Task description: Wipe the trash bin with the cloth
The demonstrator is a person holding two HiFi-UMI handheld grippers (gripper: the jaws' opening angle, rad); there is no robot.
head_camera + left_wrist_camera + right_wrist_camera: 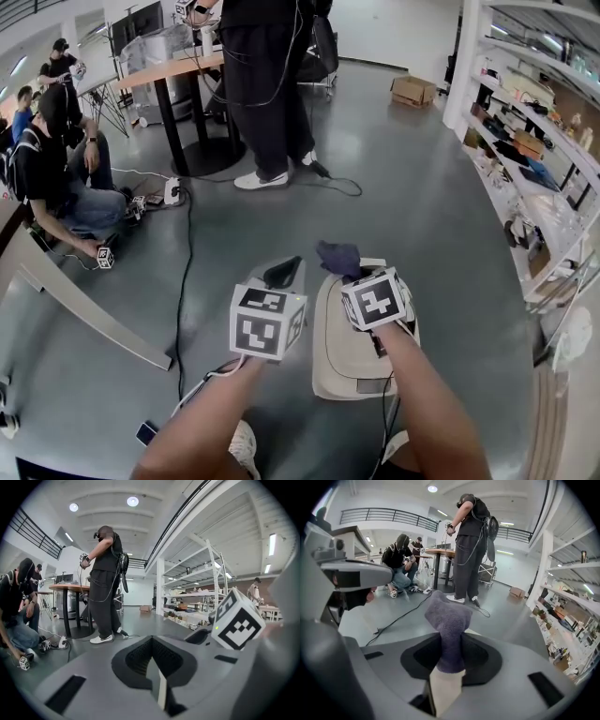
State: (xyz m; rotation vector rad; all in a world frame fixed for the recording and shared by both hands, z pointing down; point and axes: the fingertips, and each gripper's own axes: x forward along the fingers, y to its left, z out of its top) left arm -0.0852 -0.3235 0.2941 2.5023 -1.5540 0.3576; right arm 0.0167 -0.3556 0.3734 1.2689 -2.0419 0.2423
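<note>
Jaws pressed together with nothing between them on the left gripper [281, 273] [152, 645]. Jaws clamped on one crumpled purple towelling cloth [337, 257] [448, 620] on the right gripper [351, 275] [449, 656], most of the cloth bunched beyond the tips.

Under everything, one smooth grey floor [422, 216]. Along the right edge of the head view, one run of white metal shelving [525, 127] loaded with small goods. At upper left, one wooden-topped table on a black round-footed post [178, 70].

Other people, four:
- one standing person in dark clothes and white shoes [267, 94] at top centre
- one crouched person in a dark top [56, 173] at the left edge
- two more behind, one in black [58, 64] and one in blue [21, 112]

At lower centre, one beige plastic trash bin with rounded corners [342, 366], seen from above. Right gripper directly over it, cloth above its far edge; contact between cloth and bin impossible to tell. Left gripper just beside the bin's left side.

Two bare forearms, left [202, 427] and right [427, 394], reaching in from the bottom edge. One brown cardboard box [412, 90] at the top, right of centre, near the shelving's end post. One long black cable [183, 281] across the floor, left of the left gripper.

Marker cubes, three: one on the left gripper [267, 322], one on the right gripper [373, 300], and a smaller one on the floor [105, 258] by the crouched person. One small dark phone-like slab [146, 432] at lower left.
</note>
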